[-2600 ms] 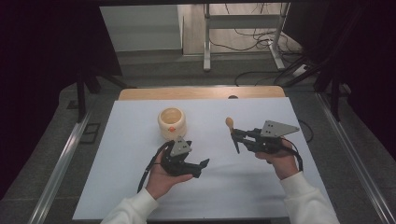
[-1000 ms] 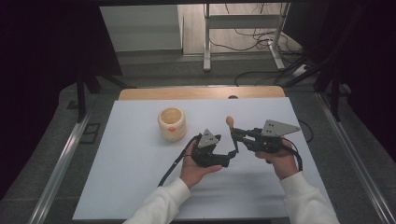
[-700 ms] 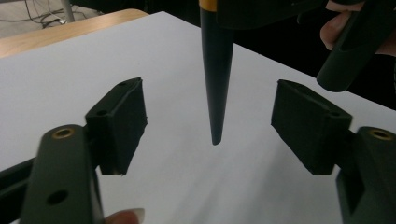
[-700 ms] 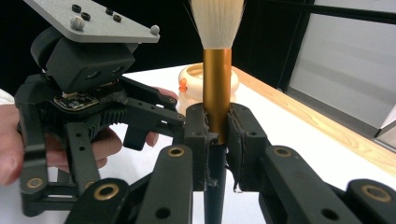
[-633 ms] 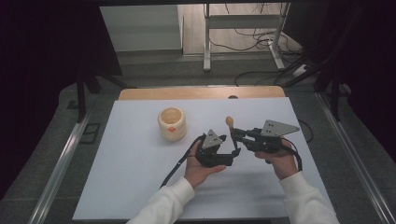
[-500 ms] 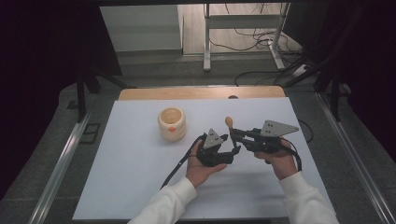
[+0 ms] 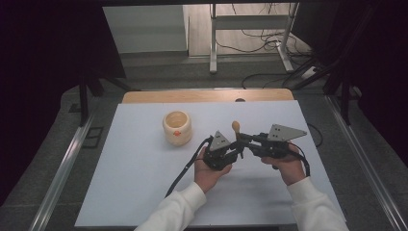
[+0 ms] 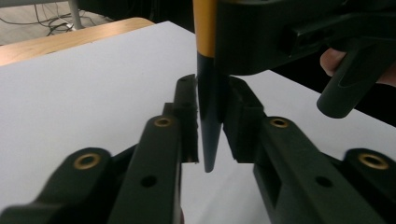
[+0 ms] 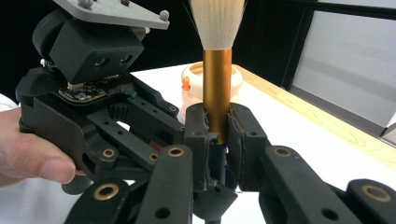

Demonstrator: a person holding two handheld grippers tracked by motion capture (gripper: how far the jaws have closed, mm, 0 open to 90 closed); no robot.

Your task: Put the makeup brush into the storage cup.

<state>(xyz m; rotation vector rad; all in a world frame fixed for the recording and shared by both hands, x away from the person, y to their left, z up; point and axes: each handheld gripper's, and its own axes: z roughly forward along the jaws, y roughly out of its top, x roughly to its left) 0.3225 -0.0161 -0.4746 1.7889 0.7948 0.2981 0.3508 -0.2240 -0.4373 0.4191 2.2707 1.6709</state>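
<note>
The brush [image 9: 217, 60] stands upright above the middle of the white table [image 7: 134, 173], held in the air between the two tools. Its gold sleeve is pinched by the right gripper [image 9: 217, 135], whose jaws are pressed on it from both sides, so the white bristles point up and the dark pointed handle [image 8: 208, 126] hangs down free. The left gripper [image 8: 210, 121] has come under it: its jaws stand on each side of this dark handle, very near it or just touching (I cannot tell if they already squeeze). This placing looks to me like a handover, with the lower end left free for the second grip. The cream cup [image 7: 177, 127] stands apart at the left, perhaps the place for the brush.
</note>
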